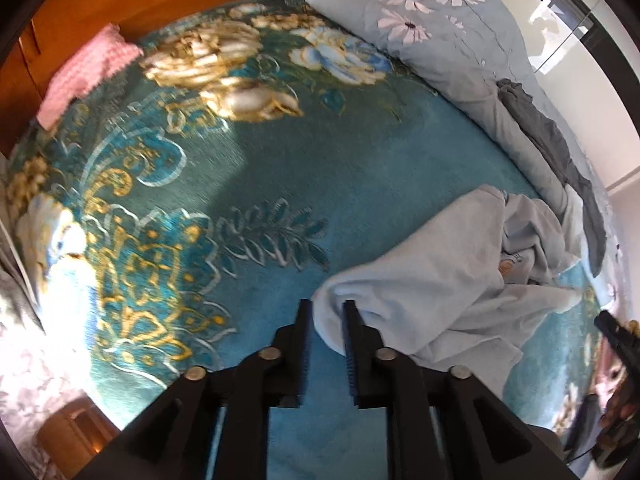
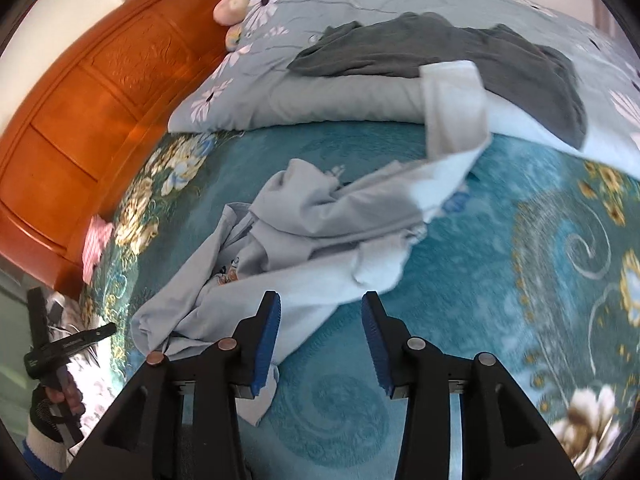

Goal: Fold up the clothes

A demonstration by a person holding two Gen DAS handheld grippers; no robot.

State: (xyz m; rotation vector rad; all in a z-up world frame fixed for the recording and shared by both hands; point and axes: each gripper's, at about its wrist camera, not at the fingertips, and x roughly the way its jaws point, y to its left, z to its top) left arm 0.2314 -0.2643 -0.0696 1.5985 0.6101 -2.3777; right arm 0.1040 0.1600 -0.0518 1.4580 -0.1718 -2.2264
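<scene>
A crumpled pale blue garment (image 1: 436,280) lies on a teal floral bedspread (image 1: 224,160). My left gripper (image 1: 327,308) has black pads a narrow gap apart, with the garment's near edge lying between the fingertips. In the right wrist view the same garment (image 2: 312,224) spreads across the bedspread (image 2: 500,280), with a small printed patch at its centre left. My right gripper (image 2: 320,304) with blue pads is open just above the garment's near edge, holding nothing. A dark grey garment (image 2: 440,56) lies on the duvet behind.
A light blue daisy-print duvet (image 1: 460,40) is bunched along the far side of the bed. A pink towel (image 1: 84,76) lies near the wooden headboard (image 2: 92,92). The person's gloved left hand holding the other gripper (image 2: 52,360) shows at lower left.
</scene>
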